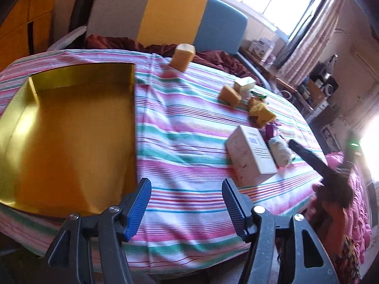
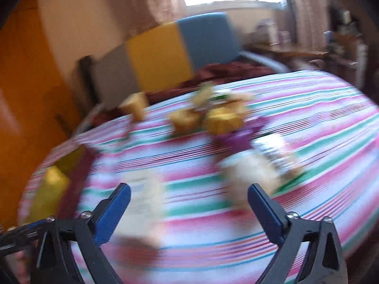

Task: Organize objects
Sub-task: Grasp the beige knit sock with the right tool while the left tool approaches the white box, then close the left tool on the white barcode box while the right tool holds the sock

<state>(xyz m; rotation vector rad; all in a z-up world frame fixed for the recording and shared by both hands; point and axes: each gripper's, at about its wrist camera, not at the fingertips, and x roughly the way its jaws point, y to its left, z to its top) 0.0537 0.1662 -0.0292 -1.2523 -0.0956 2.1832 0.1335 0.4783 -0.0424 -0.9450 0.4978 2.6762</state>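
Observation:
A gold tray (image 1: 23,123) lies empty on the striped bed sheet (image 1: 184,142) at the left. My left gripper (image 1: 186,189) is open and empty, above the sheet just right of the tray's near corner. A pale pink box (image 1: 248,156) lies to its right, with a fluffy white item (image 1: 280,150) and a purple item (image 1: 271,129) beside it. Tan and yellow small boxes (image 1: 229,95) lie farther back; one tan box (image 1: 182,56) stands near the headboard. My right gripper (image 2: 189,191) is open and empty over the sheet; its view is motion-blurred, with yellow boxes (image 2: 222,118) ahead.
A grey, yellow and blue headboard (image 1: 170,19) stands behind the bed with a dark red blanket (image 1: 118,43) at its foot. The other gripper's dark arm (image 1: 312,159) reaches in from the right over pink bedding (image 1: 357,189). Cluttered shelves (image 1: 317,87) stand by the window.

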